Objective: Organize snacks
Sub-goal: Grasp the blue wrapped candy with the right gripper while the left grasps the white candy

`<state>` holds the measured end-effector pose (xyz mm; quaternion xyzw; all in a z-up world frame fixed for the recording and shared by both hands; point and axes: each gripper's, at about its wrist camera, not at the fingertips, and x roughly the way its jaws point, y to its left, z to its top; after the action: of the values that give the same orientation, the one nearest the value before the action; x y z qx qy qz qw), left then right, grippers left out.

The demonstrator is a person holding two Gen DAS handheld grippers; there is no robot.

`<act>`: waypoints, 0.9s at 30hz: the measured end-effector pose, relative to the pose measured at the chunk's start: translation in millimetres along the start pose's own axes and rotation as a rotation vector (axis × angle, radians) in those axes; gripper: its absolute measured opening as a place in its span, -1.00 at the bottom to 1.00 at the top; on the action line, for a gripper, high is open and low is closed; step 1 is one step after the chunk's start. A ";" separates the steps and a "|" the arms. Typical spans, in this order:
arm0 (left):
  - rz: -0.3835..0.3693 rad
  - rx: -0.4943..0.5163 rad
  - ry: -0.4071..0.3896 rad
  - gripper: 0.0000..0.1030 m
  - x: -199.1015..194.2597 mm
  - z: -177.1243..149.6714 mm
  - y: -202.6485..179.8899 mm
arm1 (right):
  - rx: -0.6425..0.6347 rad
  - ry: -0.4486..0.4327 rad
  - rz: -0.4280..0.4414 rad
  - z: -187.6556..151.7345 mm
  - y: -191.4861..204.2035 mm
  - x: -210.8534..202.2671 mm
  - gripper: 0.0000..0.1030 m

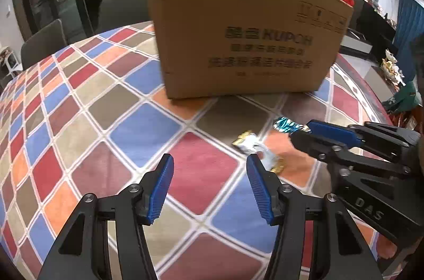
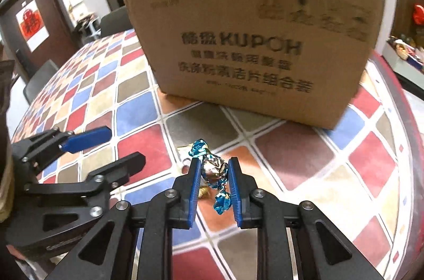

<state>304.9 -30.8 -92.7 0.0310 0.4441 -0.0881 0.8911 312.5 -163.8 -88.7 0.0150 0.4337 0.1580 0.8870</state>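
Jaws of the right gripper [image 2: 213, 180] pinch a blue-foil candy [image 2: 214, 170] (left gripper [image 1: 210, 166] spread, empty).

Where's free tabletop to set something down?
Free: tablecloth left of the cardboard box, and in front of the left hand-held gripper. Crowded: by the white-gold candy, where the right hand-held gripper holds the blue candy.
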 end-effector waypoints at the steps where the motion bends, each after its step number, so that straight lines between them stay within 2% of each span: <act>1: -0.005 0.005 0.000 0.08 1.0 0.9 -3.7 | 0.012 -0.019 -0.011 -2.3 -0.7 -5.8 -0.57; 6: -0.031 0.028 -0.007 0.07 10.1 6.0 -28.0 | 0.059 -0.072 -0.065 -12.5 -15.1 -28.4 -0.57; 9: -0.029 0.021 0.000 -0.02 19.4 8.1 -37.0 | 0.083 -0.076 -0.082 -13.0 -25.2 -33.8 -0.57; 14: 0.027 -0.015 0.010 -0.08 32.7 7.0 -44.5 | 0.129 -0.083 -0.101 -16.3 -40.9 -36.8 -0.57; 18: 0.053 -0.024 0.022 -0.22 39.7 7.1 -49.2 | 0.141 -0.090 -0.111 -18.9 -42.8 -36.5 -0.57; 20: 0.042 -0.029 0.035 -0.41 42.9 7.1 -50.5 | 0.142 -0.095 -0.111 -20.5 -42.9 -38.1 -0.57; 24: -0.023 -0.051 0.043 -0.61 42.0 7.5 -47.2 | 0.153 -0.100 -0.104 -22.4 -43.5 -40.9 -0.57; 27: -0.063 -0.053 0.040 -0.62 38.3 6.4 -44.2 | 0.158 -0.109 -0.101 -23.2 -43.9 -44.6 -0.57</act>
<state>324.3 -80.0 -118.3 -0.0051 0.4650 -0.1038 0.8792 280.7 -221.1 -76.2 0.0716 0.3961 0.0771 0.9122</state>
